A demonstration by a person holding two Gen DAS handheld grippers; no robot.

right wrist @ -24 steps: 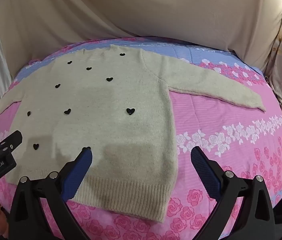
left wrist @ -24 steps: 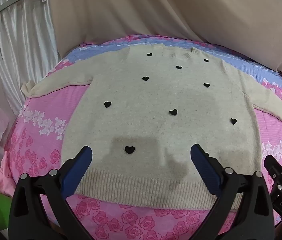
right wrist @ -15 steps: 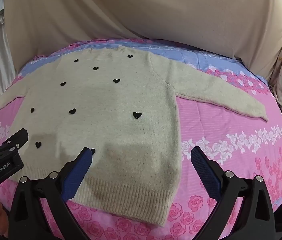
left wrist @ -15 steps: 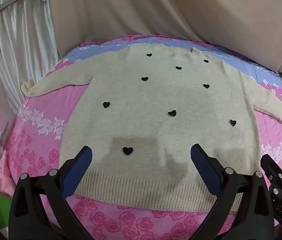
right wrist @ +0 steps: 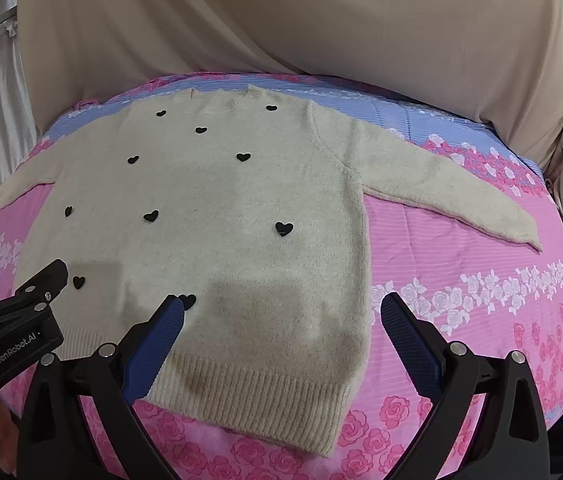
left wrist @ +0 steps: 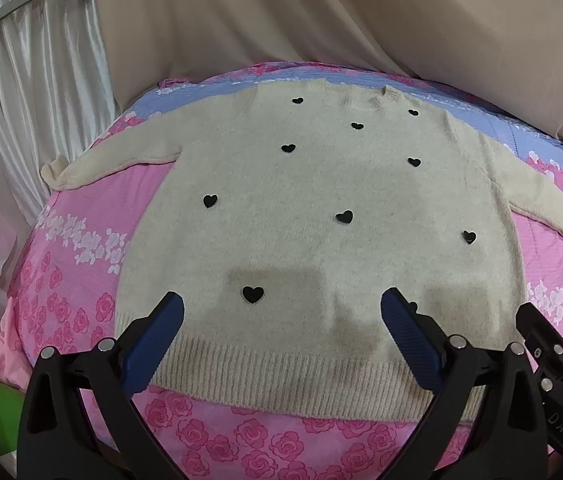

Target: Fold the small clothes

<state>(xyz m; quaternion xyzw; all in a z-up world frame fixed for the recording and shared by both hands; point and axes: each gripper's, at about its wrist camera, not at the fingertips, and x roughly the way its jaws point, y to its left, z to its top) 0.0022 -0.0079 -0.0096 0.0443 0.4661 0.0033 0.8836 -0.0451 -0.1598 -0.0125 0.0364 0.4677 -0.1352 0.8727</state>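
The cream sweater (left wrist: pixel 321 216) lies flat on the pink floral bedsheet (right wrist: pixel 461 280), unmoved. Above its ribbed hem, the left gripper (left wrist: pixel 281 332) and right gripper (right wrist: pixel 281 332) remain spread wide and empty, the right having drifted slightly rightward

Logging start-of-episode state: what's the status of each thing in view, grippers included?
sweater: spread flat, front up, both sleeves out, unfolded
bedsheet: under the sweater, lying smooth
left gripper: open, holding nothing, over the hem
right gripper: open, holding nothing, over the hem's right corner
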